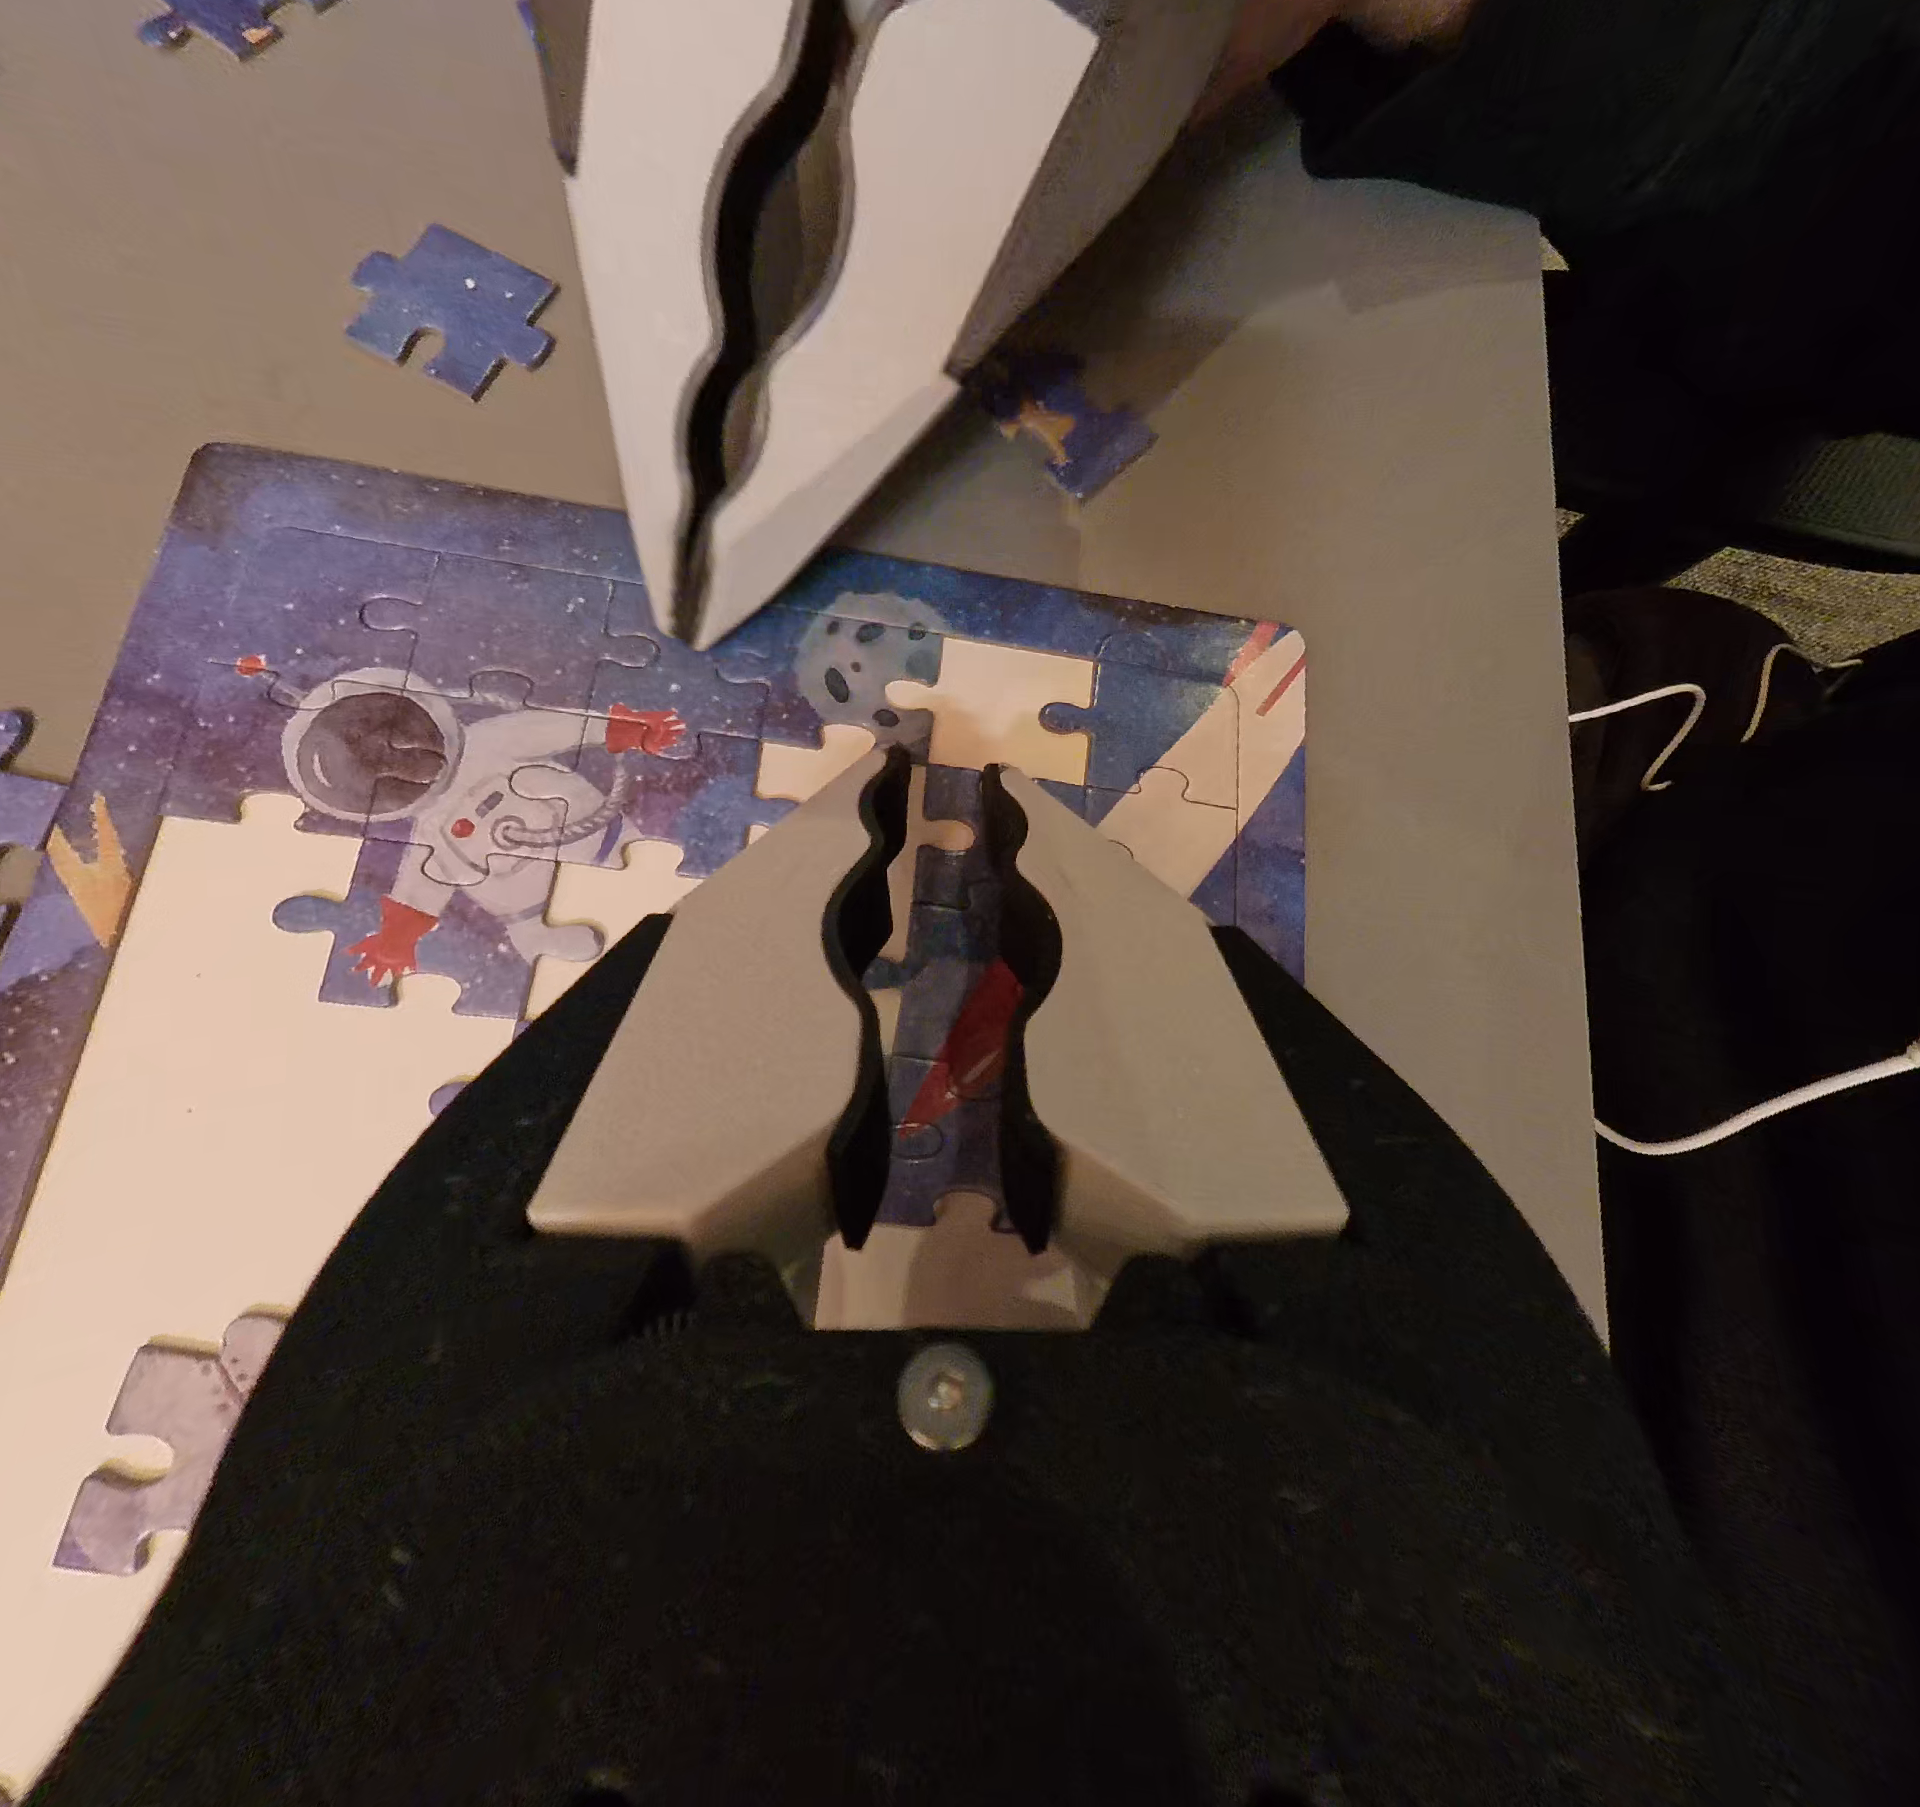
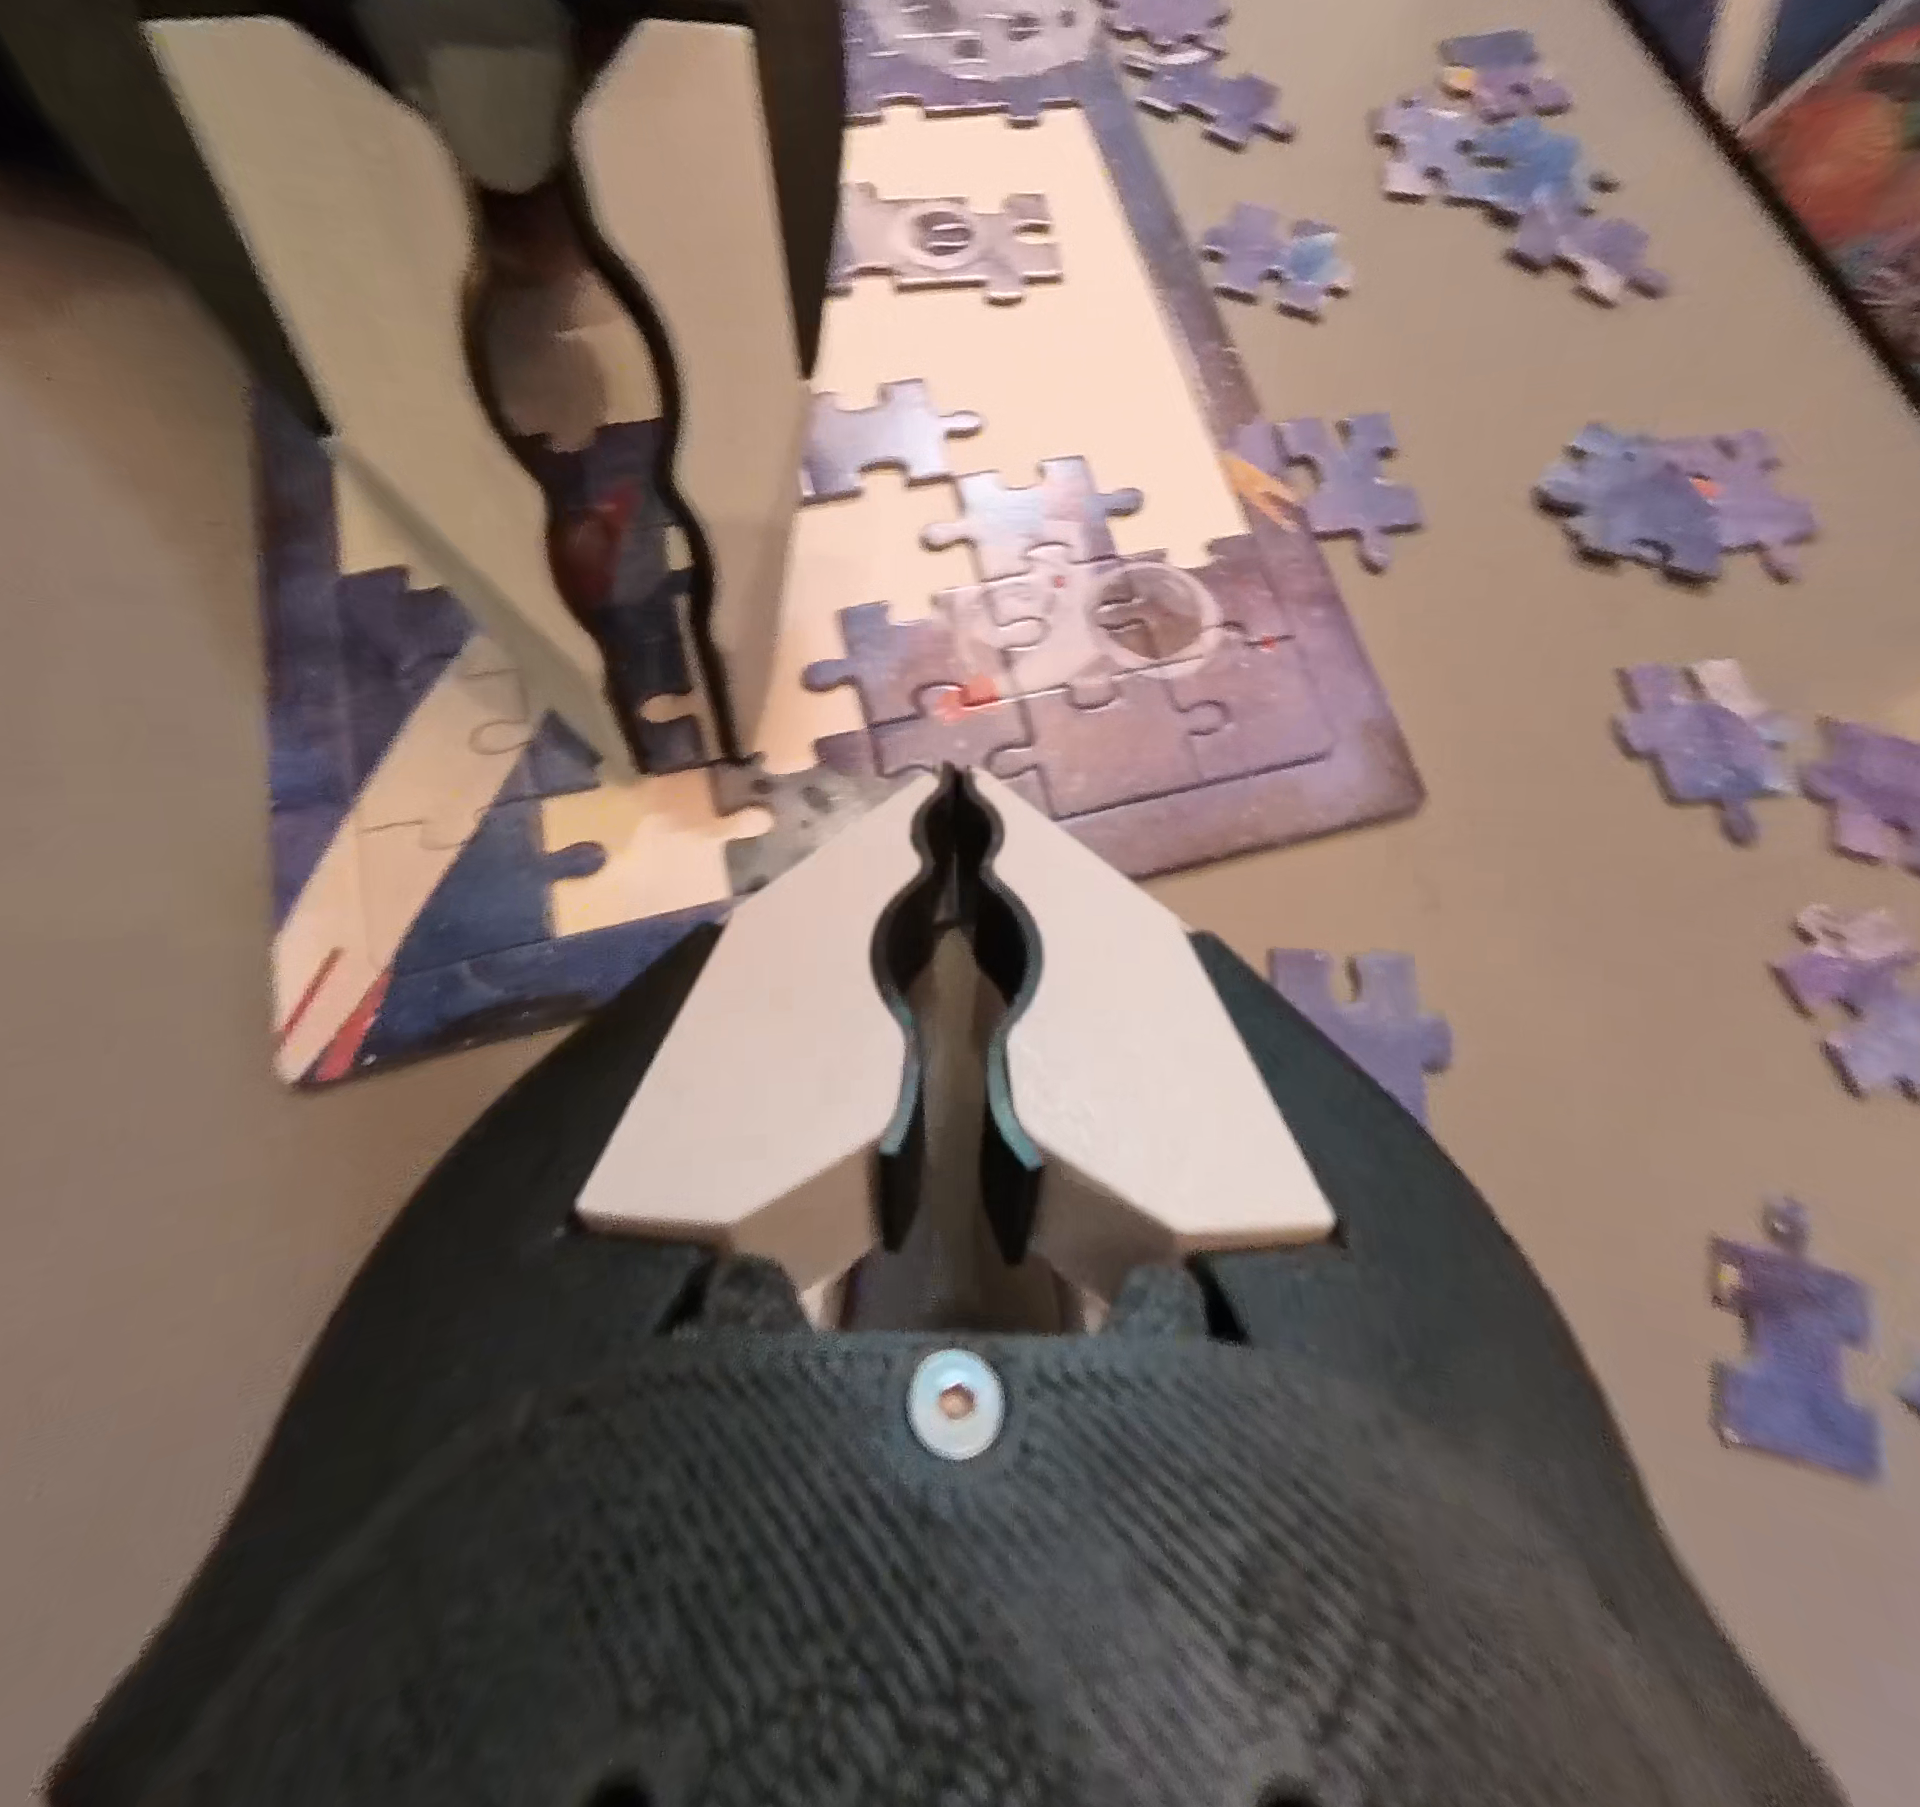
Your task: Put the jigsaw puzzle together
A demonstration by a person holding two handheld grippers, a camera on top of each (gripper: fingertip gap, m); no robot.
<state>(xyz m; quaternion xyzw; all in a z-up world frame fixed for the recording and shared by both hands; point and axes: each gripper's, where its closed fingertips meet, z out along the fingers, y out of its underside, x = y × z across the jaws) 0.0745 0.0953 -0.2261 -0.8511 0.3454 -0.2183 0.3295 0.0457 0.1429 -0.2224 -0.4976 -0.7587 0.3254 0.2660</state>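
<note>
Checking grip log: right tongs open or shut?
Shut. The right tongs have their tips meeting with no gap, nothing between them, poised over the puzzle. The left wrist view agrees.

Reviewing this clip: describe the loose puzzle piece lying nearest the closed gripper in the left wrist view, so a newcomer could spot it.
Start at the puzzle board on the grey table. Beyond its far edge, under the right gripper, lies a blue piece. Unlike the other loose blue pieces, it carries a small yellow mark.
</note>
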